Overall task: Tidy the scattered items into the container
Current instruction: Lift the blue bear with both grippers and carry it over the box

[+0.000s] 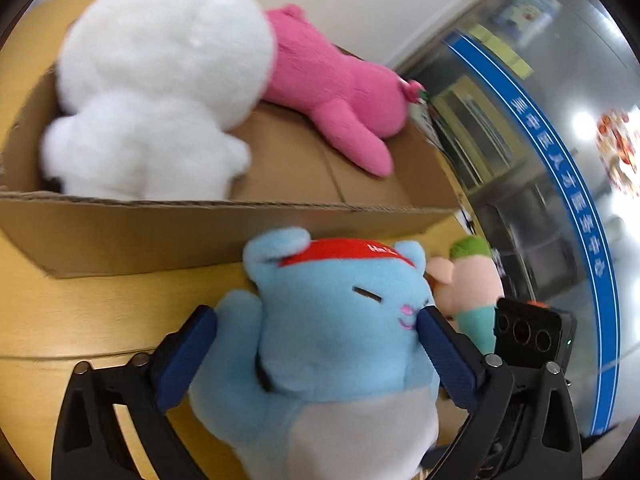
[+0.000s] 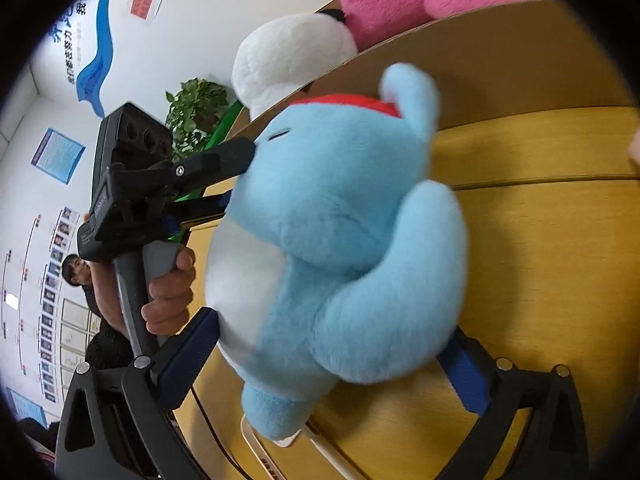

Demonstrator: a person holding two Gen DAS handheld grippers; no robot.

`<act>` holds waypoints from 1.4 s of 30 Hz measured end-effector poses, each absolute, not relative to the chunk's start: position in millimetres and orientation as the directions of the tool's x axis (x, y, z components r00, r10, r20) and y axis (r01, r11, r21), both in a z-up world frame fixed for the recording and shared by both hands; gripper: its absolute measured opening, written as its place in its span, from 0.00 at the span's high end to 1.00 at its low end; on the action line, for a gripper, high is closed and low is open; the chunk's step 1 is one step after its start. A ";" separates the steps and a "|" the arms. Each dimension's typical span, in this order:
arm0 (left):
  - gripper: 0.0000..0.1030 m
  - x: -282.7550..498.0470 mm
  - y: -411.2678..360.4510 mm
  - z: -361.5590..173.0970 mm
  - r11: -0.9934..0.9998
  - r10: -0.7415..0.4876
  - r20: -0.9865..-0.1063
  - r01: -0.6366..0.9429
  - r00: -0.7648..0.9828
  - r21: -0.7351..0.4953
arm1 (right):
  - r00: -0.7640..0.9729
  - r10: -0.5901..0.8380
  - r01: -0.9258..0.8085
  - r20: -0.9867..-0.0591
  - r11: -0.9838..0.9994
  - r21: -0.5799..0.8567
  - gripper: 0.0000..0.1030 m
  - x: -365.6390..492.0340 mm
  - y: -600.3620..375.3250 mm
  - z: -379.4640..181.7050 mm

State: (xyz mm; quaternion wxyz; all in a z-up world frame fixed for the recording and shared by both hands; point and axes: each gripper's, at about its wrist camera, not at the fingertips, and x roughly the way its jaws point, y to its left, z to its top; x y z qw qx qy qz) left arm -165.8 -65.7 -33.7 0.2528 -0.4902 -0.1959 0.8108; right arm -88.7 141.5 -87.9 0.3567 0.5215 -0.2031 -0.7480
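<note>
Blue plush [image 1: 336, 320] clamped between both tools [image 1: 320, 316] [image 2: 332, 344], cardboard box [image 1: 200, 232] just behind.

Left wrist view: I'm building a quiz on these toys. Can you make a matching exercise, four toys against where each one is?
Toys:
1. white plush
2. pink plush
3. blue plush
4. peach plush with green top

Places:
A. draped over the cardboard box's far right rim
B. on the wooden table, between the left gripper's fingers
C. on the table right of the blue toy, outside the box
D. inside the box, at its left end

Pairs: 1-D, 2-A, 3-B, 4-C
</note>
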 end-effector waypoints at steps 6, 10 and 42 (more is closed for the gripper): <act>0.31 -157.5 -48.2 -30.3 -0.755 0.656 -0.675 -0.288 -0.336 -0.590 | -0.188 -0.765 0.345 -0.616 -0.639 0.688 0.17 -91.1 129.7 -91.1; 0.32 -150.4 -46.0 -26.7 -0.754 0.657 -0.670 -0.296 -0.346 -0.586 | -0.183 -0.767 0.391 -0.615 -0.631 0.670 0.29 -88.4 133.1 -85.1; 0.19 -129.8 -36.9 -32.3 -0.679 0.731 -0.627 -0.383 -0.269 -0.627 | -0.172 -0.707 0.530 -0.686 -0.654 0.540 0.36 -129.0 160.6 -56.2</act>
